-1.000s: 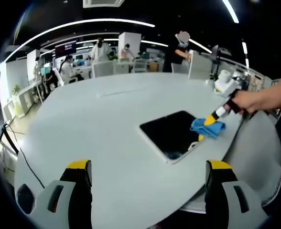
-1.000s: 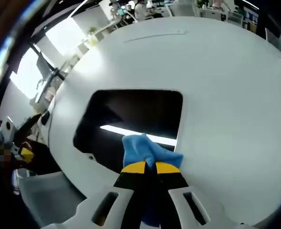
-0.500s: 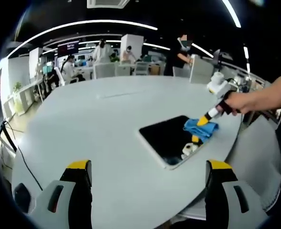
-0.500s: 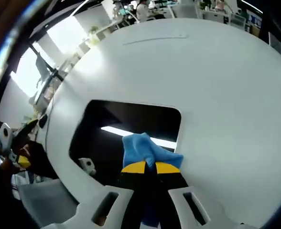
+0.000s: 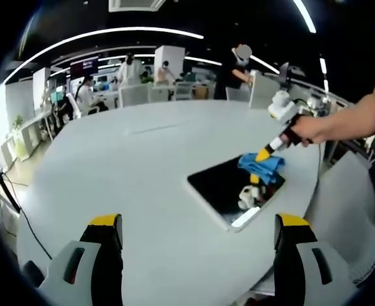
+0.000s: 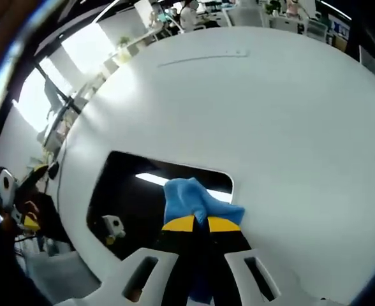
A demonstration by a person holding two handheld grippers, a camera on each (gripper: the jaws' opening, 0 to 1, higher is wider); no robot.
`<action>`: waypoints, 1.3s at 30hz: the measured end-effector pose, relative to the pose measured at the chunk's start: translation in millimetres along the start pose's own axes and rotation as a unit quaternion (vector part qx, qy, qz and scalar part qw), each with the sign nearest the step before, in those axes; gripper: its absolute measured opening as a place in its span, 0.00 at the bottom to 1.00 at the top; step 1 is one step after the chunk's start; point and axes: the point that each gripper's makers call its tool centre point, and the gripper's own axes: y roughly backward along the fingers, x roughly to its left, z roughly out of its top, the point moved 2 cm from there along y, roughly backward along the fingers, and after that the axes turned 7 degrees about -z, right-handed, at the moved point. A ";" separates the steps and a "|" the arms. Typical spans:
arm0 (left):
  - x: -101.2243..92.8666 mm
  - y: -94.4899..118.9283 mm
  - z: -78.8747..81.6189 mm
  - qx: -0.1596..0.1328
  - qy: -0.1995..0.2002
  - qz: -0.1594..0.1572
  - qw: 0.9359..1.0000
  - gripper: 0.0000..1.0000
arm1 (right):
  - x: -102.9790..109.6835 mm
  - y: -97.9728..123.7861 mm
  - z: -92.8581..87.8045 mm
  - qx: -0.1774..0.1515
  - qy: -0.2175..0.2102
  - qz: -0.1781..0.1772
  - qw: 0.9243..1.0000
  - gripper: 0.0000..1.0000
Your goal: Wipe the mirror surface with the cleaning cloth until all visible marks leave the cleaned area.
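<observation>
A dark rectangular mirror (image 5: 233, 189) lies flat on a large pale oval table (image 5: 136, 172), toward the table's right edge in the left gripper view. The right gripper (image 6: 199, 223) has its yellow-tipped jaws pressed together on a bunched blue cleaning cloth (image 6: 191, 201), and the cloth sits on the mirror (image 6: 149, 204) at its near right corner in the right gripper view. In the left gripper view that gripper (image 5: 263, 155) comes in from the right, held by a person's hand (image 5: 302, 131), with the cloth (image 5: 261, 164) on the mirror's far right part. The left gripper (image 5: 197, 223) hangs over the near table with its jaws spread wide and nothing between them. The glass reflects a ceiling light strip; whether marks remain on it is hard to judge. People stand at desks far behind the table.
</observation>
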 end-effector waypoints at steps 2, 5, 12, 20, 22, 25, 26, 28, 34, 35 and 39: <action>1.1 0.7 -1.5 -0.001 -0.002 0.001 1.000 1.00 | -1.2 -2.6 4.1 -0.001 0.001 -0.002 1.000 0.00; 4.8 1.9 -5.9 0.001 0.002 0.001 1.000 1.00 | -2.7 -4.4 8.6 -0.001 0.002 -0.002 1.000 0.00; 6.3 1.2 -1.8 -0.012 0.009 0.001 1.000 1.00 | -5.2 -8.2 18.7 -0.002 0.002 -0.006 1.000 0.00; 5.9 -1.7 1.1 -0.013 0.011 0.002 1.000 1.00 | -8.2 -11.8 26.1 -0.005 -0.002 -0.007 1.000 0.00; 8.0 -0.8 2.5 -0.016 0.013 0.007 1.000 1.00 | -8.1 -11.6 26.3 -0.007 -0.001 -0.007 1.000 0.00; 10.3 0.1 1.9 -0.018 0.014 0.009 1.000 1.00 | -8.5 -12.5 26.1 -0.009 0.003 -0.005 1.000 0.00; 10.2 0.1 1.1 -0.017 0.013 0.009 1.000 1.00 | -8.8 -12.5 26.0 -0.009 0.002 -0.004 1.000 0.00; 9.8 0.0 -0.7 -0.015 0.012 0.009 1.000 1.00 | -9.3 -12.6 25.6 -0.011 -0.001 -0.001 1.000 0.00; 8.5 -1.0 -2.6 -0.013 0.012 0.009 1.000 1.00 | -8.5 -13.2 24.9 -0.014 0.015 -0.003 1.000 0.00; 8.3 -1.6 -3.3 -0.013 0.012 0.009 1.000 1.00 | -8.2 -13.1 24.8 -0.014 0.022 -0.005 1.000 0.00; 4.9 -2.8 -3.1 -0.014 0.013 0.010 1.000 1.00 | -9.0 -13.8 25.5 -0.015 0.028 -0.008 0.999 0.00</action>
